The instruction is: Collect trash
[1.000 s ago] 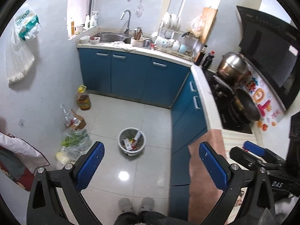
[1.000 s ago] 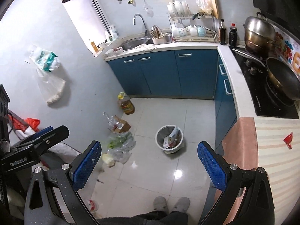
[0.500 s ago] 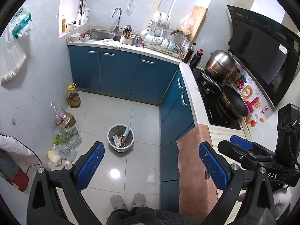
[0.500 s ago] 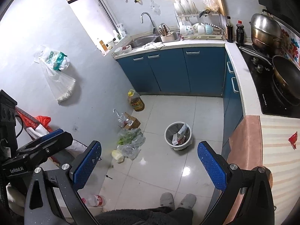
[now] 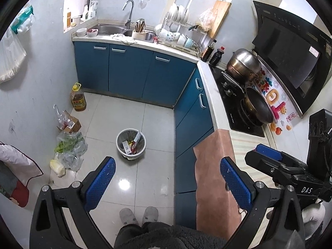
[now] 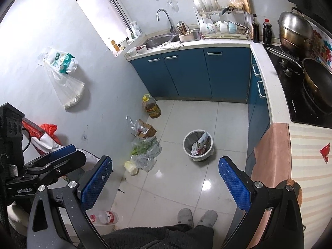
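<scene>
The left gripper [image 5: 167, 178] is hanging high over the kitchen floor with its blue pads spread wide and nothing between them. The right gripper [image 6: 165, 177] is doing the same, equally wide and empty, and each is showing at the edge of the other's view.

Below them, the waste bin [image 6: 197, 144] is standing on the floor tiles, already holding a few cartons and wrappers. To the right, on the striped mat of the counter [image 6: 307, 166], a small red wrapper [image 6: 325, 151] is lying alone, well apart from the stove; it is probably the nearest piece of trash. A plastic bottle [image 6: 104, 217] is lying on the floor near the person's slippers.

The step in hand seems to be choosing and approaching a piece. To do it well, the right gripper should swing over the wrapper, come down with the pads straddling it, press close to the mat, and pinch a raised fold, since the thin foil will likely slip or flatten.
</scene>
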`<state>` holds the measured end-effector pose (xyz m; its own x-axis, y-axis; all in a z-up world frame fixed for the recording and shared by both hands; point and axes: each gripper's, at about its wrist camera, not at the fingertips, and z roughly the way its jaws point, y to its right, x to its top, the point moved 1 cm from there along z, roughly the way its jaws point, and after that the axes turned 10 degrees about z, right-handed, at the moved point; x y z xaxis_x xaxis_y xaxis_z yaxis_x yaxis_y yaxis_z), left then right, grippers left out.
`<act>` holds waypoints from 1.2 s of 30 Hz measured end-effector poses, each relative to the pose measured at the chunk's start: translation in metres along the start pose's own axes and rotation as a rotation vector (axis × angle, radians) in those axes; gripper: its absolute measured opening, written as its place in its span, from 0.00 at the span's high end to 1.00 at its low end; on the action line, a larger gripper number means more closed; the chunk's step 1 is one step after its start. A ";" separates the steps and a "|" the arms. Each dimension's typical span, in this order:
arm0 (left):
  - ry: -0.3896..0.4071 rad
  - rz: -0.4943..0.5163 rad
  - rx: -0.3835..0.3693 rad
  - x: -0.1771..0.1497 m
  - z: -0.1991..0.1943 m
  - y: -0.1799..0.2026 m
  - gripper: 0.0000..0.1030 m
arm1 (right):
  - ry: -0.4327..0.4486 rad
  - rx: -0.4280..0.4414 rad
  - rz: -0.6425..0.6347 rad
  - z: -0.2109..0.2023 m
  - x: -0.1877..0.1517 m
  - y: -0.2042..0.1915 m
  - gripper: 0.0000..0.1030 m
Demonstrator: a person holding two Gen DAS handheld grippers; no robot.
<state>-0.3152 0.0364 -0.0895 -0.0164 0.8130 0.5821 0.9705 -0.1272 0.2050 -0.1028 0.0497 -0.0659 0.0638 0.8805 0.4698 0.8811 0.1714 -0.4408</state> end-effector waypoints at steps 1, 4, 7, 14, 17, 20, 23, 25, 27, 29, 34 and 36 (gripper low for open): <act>-0.002 0.000 -0.003 0.000 0.000 0.000 0.00 | -0.003 -0.004 -0.003 0.001 -0.001 -0.001 0.00; -0.005 0.001 -0.005 -0.001 -0.001 -0.001 0.00 | -0.008 -0.008 -0.008 0.001 -0.002 -0.001 0.00; -0.005 0.000 -0.005 -0.002 -0.001 -0.002 0.00 | -0.009 -0.015 -0.012 0.002 -0.004 -0.003 0.00; -0.010 0.003 -0.005 -0.005 -0.001 -0.004 0.00 | -0.010 -0.026 -0.014 0.004 -0.007 -0.006 0.00; -0.010 0.002 -0.001 -0.006 -0.001 -0.003 0.00 | -0.007 -0.037 -0.010 0.004 -0.008 -0.005 0.00; -0.014 0.005 -0.001 -0.011 0.000 -0.005 0.00 | -0.006 -0.044 -0.006 0.004 -0.011 -0.003 0.00; -0.020 0.011 -0.007 -0.016 0.001 -0.006 0.00 | -0.005 -0.049 -0.001 0.003 -0.013 -0.001 0.00; -0.023 0.015 -0.010 -0.017 0.001 -0.006 0.00 | -0.005 -0.051 0.003 0.002 -0.014 0.000 0.00; -0.026 0.018 -0.014 -0.015 0.001 -0.005 0.00 | -0.005 -0.053 0.006 0.001 -0.015 0.001 0.00; -0.027 0.023 -0.019 -0.013 0.002 -0.004 0.00 | -0.005 -0.056 0.010 0.000 -0.016 0.002 0.00; -0.037 0.028 -0.029 -0.010 0.004 -0.001 0.00 | -0.004 -0.065 0.019 -0.002 -0.016 0.004 0.00; -0.037 0.029 -0.029 -0.010 0.004 -0.001 0.00 | -0.003 -0.065 0.022 -0.003 -0.016 0.005 0.00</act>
<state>-0.3151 0.0309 -0.0985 0.0208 0.8294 0.5583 0.9629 -0.1669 0.2121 -0.0980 0.0352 -0.0738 0.0819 0.8851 0.4582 0.9080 0.1232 -0.4004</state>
